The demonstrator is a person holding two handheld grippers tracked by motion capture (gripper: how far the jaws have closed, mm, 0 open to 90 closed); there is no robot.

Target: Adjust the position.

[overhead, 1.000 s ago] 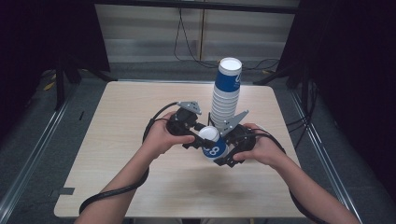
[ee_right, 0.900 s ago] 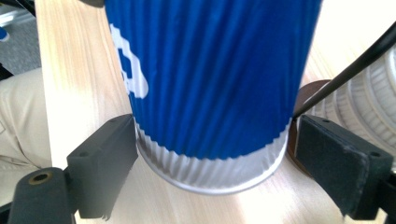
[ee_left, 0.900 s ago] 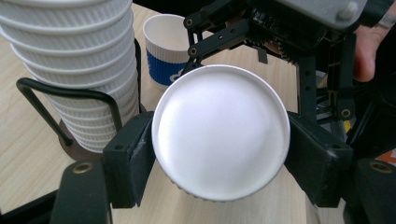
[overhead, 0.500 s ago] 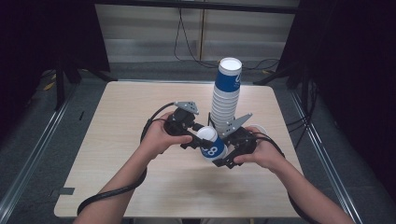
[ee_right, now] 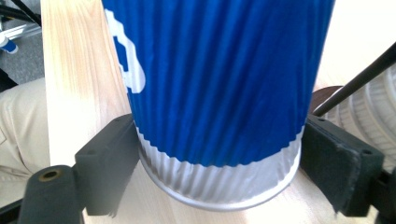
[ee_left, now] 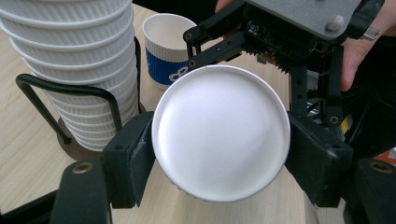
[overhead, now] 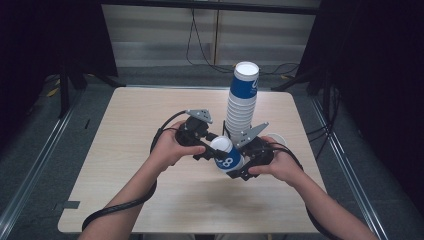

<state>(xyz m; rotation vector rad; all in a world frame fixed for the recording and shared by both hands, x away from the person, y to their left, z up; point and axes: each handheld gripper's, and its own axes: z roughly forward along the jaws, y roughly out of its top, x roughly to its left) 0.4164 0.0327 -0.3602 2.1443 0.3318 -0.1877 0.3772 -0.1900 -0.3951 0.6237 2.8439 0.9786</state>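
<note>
Shifted slightly: blue ribbed paper cup [overhead: 227, 156], both ends clamped; left gripper [overhead: 212, 151] closed across its rim, right gripper [overhead: 239, 167] around its base (probably separating nested cups).

- Left gripper [overhead: 210, 150]: black body w/ black linkage arms, grey three-cornered plate on top, small screws at plate corners.
- Left gripper's jaws, its own view: black blocks w/ matte pads; brass-coloured rivet at base of each.
- Thick black cable off left gripper, loops along forearm to table edge.
- Right gripper [overhead: 239, 167]: same build – black frame, grey plate, thinner black cable trailing behind.
- Seen from left gripper view: right gripper [ee_left: 261, 60] has ribbed black part, pinned link bars, grey plate w/ screw head, yellow label on side.
- Ring on a finger of right hand [overhead: 280, 165].
- Forearms bare, no sleeves; beige trousers at edge of right gripper view.
</note>
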